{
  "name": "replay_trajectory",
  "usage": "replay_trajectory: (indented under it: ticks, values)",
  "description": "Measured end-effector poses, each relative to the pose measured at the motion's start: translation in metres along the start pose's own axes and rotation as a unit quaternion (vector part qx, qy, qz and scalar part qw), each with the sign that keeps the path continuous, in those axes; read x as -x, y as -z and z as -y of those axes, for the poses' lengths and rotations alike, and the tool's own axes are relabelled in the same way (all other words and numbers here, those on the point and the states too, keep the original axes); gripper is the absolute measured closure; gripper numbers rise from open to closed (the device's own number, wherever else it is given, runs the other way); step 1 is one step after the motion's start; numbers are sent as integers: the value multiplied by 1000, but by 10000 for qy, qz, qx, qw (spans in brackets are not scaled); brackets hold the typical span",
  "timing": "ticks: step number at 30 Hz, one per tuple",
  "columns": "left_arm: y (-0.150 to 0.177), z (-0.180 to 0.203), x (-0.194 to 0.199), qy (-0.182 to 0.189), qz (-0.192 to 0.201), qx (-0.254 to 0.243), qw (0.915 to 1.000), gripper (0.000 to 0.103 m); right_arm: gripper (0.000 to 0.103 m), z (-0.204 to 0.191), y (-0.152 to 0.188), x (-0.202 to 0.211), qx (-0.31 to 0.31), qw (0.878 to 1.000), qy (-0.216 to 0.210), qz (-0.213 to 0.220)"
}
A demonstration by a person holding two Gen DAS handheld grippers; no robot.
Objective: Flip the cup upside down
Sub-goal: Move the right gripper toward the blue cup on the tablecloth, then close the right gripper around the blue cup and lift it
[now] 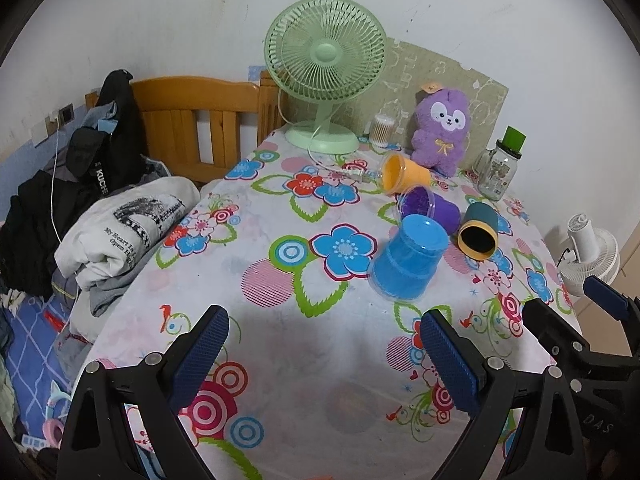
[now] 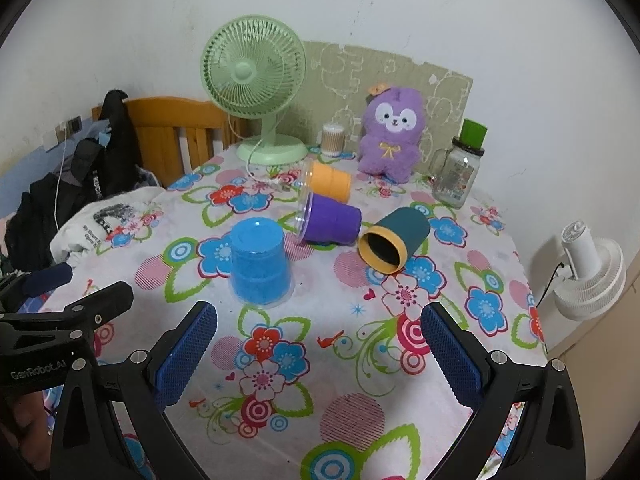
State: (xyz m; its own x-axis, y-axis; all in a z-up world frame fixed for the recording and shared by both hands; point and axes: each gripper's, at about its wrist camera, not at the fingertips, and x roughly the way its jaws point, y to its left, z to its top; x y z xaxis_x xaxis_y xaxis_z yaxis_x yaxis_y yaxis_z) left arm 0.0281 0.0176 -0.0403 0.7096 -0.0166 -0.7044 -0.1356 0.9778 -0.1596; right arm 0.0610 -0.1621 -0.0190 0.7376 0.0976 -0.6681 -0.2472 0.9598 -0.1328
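Four cups are counted on the flowered surface (image 2: pixel 400 380): a blue cup (image 2: pixel 259 266) standing upside down on its rim, and three lying on their sides, namely an orange cup (image 2: pixel 330 181), a purple cup (image 2: pixel 330 222) and a teal cup (image 2: pixel 394 244) with a yellow rim. One green fan (image 2: pixel 256 92), one purple plush toy (image 2: pixel 390 134), one glass jar (image 2: pixel 458 172) and one swab container (image 2: pixel 333 139) are lined along the far edge.

The left hand-held gripper (image 1: pixel 326 356) and the right hand-held gripper (image 2: pixel 320 354) are both spread wide, released, with nothing between the pads and nothing touched. Bare cloth is seen between both and the cups; the blue cup stands nearest, just beside the purple one. The surface's left edge borders a bed piled with clothes (image 1: pixel 120 232).
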Motion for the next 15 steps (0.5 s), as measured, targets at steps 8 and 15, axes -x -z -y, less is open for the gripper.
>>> replay_trajectory:
  ticks: [8, 15]
  values:
    - [-3, -4, -29, 0, -270, 45, 9996, 6, 0, 5, -10, -32, -8, 9997, -24, -248]
    - [-8, -10, -51, -15, -402, 111, 9991, 6, 0, -4, -33, -60, 139, 9990, -204, -372]
